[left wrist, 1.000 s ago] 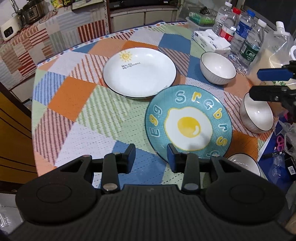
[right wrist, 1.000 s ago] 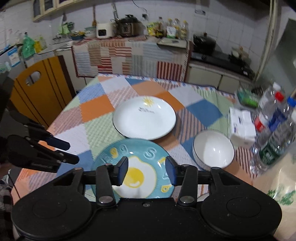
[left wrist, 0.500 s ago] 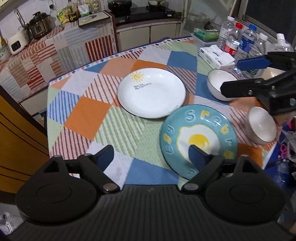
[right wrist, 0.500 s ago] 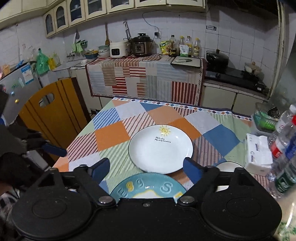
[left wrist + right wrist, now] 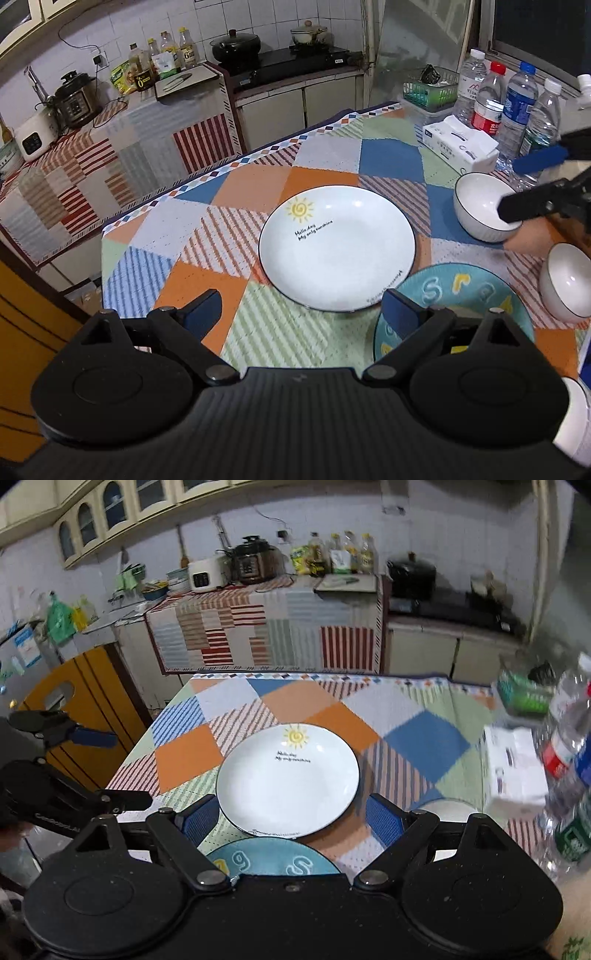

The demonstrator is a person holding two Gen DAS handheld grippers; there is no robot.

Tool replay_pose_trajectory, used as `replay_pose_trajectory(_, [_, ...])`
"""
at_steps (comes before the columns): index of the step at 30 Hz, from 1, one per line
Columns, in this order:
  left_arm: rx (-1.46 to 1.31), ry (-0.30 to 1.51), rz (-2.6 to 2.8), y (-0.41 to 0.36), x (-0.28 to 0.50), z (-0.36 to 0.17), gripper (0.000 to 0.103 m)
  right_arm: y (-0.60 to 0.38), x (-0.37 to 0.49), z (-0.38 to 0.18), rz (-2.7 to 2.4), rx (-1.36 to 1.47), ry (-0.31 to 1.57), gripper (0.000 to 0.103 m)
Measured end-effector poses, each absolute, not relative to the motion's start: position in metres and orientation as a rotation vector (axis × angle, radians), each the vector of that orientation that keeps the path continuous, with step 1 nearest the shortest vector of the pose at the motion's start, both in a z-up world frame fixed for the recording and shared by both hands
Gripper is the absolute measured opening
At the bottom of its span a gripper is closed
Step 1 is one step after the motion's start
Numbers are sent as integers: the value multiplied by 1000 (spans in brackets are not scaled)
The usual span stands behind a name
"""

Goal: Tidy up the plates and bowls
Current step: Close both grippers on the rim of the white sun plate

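Both hand-held grippers have risen and spread their jaws wide since a second ago, when they hung low over the egg plate with fingers close together; the left hand-held gripper (image 5: pixel 301 308) and the right hand-held gripper (image 5: pixel 291 818) are now gaping and empty, hovering over the near side of the bench (image 5: pixel 192 280). Judging by the layout, the sorting has barely begun: nothing is stacked. The white sun plate (image 5: pixel 337 246) lies flat mid-bench, the blue egg plate (image 5: pixel 465 295) just beside it toward the near right, their rims nearly touching. One white bowl (image 5: pixel 480 212) stands far right, a second bowl (image 5: pixel 569 282) at the right edge, and a third peeks in at the near right corner, mostly hidden. All of these are left to gather. Along the far right, a tissue pack (image 5: pixel 460 142) and water bottles (image 5: pixel 517 107) crowd the far bowl, so a reach there risks knocking them.
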State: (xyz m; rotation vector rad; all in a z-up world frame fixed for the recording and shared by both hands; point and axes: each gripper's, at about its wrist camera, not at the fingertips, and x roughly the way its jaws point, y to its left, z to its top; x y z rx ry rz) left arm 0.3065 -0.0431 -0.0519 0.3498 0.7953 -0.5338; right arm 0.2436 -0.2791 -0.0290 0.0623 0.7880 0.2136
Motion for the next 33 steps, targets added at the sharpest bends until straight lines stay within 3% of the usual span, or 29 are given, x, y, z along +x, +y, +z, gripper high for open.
replay_pose_trajectory(6, [285,783,-499,-49,339,-76,94,-296,283,-71,241,181,876,87])
replay_pose_trajectory(12, [128,905,-493,-42,384,-117,92,-310,326,-130,154,434,982,82])
replay_pose_trajectory(22, [43,1017,-439,-37,423,-174,89,-297,347,-157,124,337,933,78])
replay_pose_trajectory(25, [23,1040,-448,-40,427,-181,78,-298,351,-155,136,329,943,74])
replay_pose_trajectory(29, [7,1061,-441,-43,429,-189,55,-295,356,-160,158,273,962,70])
replay_pose_trajectory(33, [-18,1059,-460,-42,429,-193,34,-290,363,-170,131,247,1019,53])
